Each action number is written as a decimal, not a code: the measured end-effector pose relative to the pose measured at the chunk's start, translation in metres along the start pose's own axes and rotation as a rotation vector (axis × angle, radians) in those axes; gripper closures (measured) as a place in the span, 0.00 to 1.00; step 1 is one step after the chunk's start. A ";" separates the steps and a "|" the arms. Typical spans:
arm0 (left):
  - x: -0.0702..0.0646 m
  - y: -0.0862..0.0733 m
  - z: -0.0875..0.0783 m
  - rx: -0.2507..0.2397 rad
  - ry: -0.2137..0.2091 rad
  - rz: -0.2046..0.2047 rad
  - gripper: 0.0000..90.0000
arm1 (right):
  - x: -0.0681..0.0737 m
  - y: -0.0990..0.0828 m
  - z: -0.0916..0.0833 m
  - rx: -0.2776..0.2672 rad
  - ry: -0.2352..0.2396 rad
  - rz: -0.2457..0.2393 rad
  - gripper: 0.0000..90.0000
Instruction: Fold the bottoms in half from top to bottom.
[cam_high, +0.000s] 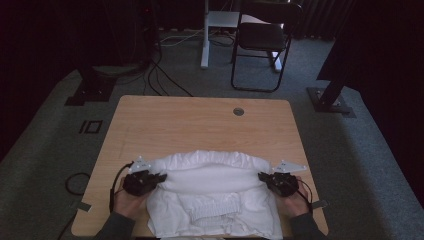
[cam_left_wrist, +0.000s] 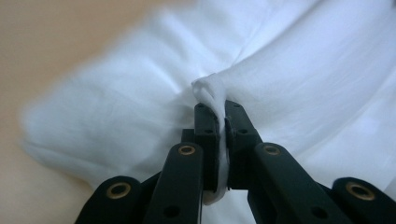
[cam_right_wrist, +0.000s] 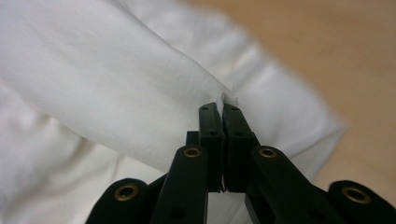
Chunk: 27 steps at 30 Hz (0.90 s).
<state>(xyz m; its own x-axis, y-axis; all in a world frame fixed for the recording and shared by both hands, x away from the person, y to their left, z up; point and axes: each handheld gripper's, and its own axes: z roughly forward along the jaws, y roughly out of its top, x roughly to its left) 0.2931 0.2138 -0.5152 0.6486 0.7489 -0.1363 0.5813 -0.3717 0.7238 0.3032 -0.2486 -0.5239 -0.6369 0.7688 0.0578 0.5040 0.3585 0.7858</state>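
Clearly the step in hand is a fold: both claws carry one edge of a white garment (cam_high: 212, 192) across the rest of it, toward the person's side of the bench (cam_high: 165, 120). The left claw (cam_high: 159, 178) is clenched on a pinch of the fabric, which the left gripper view shows bunched between its black jaws and poking out above them. The right claw (cam_high: 262, 176) is clamped the same way on the opposite end of that edge, with a small tuft of cloth standing above its tips in the right gripper view. Between them the lifted edge hangs as a soft roll, while the lower layers lie flat on the near half of the bench.

To do this well, I judge the two hands should travel together at one pace, so the edge stays straight and taut without dragging the layer beneath. Keeping the edge a little raised should stop the lower cloth from bunching. The landing line matters: the carried edge should meet the near hem squarely, with the sides aligned. Only once the fabric rests flat should the jaws let go, since an early release on one side would probably skew the fold.
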 end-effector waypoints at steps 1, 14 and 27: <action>-0.003 -0.006 0.009 0.043 0.020 0.014 0.96 | 0.002 -0.005 0.004 0.025 0.003 0.000 0.98; 0.028 0.004 0.051 -0.035 0.103 -0.085 0.96 | -0.002 0.011 0.054 0.134 -0.085 -0.016 0.98; 0.061 0.038 0.078 -0.052 0.167 -0.186 0.96 | -0.035 0.041 0.092 0.089 -0.111 0.106 0.98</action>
<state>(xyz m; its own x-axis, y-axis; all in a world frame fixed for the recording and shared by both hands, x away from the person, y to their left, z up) 0.3930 0.2027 -0.5484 0.4404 0.8834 -0.1600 0.6543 -0.1938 0.7310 0.3998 -0.2116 -0.5504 -0.5121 0.8565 0.0652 0.6176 0.3144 0.7209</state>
